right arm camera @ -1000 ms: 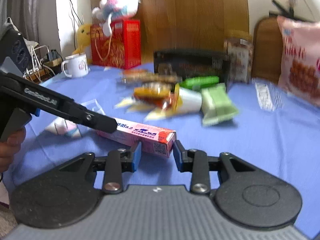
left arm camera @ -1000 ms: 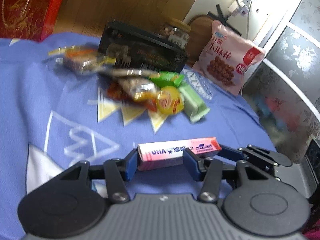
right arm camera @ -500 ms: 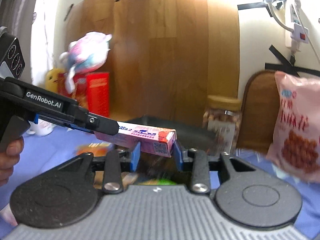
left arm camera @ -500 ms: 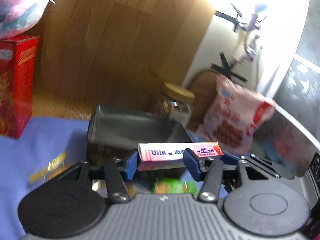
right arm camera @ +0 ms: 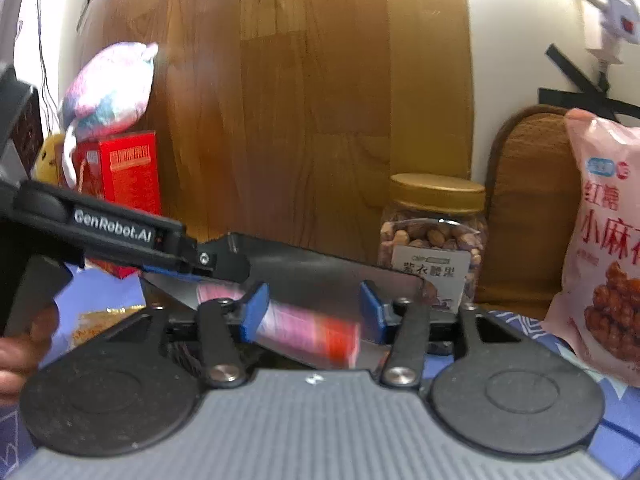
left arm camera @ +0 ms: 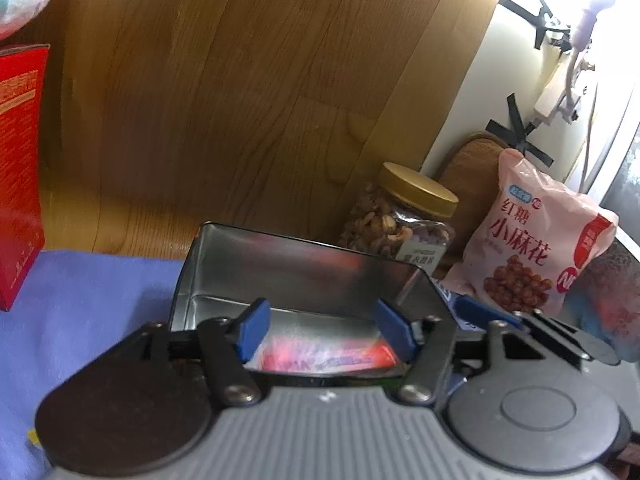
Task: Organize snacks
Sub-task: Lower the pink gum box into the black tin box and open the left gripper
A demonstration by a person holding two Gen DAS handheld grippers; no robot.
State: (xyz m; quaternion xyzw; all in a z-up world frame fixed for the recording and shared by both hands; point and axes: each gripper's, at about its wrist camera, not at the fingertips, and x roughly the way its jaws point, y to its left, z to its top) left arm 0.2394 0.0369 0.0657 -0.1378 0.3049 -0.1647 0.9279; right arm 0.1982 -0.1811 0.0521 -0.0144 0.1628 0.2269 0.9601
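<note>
A pink and red snack box (left arm camera: 324,358) lies blurred inside the open metal tin (left arm camera: 280,256), just below my left gripper (left arm camera: 324,330). That gripper's jaws are opening and its blue pads stand clear of the box. In the right wrist view the same box (right arm camera: 308,330) is a tilted blur between the pads of my right gripper (right arm camera: 314,310), whose jaws are also opening and do not press on it. The tin (right arm camera: 320,268) sits right behind them. The left gripper's arm (right arm camera: 120,236) reaches in from the left over the tin.
A nut jar with a gold lid (left arm camera: 404,220) and a pink snack bag (left arm camera: 532,240) stand behind the tin on the right. A red box (right arm camera: 120,184) with a plush toy (right arm camera: 108,88) on it stands at the left. A blue cloth (left arm camera: 88,296) covers the table. A wooden panel backs it.
Both grippers carried the pink box from the cloth up over the tin, then their jaws widened and the box dropped out of their grip into the tin.
</note>
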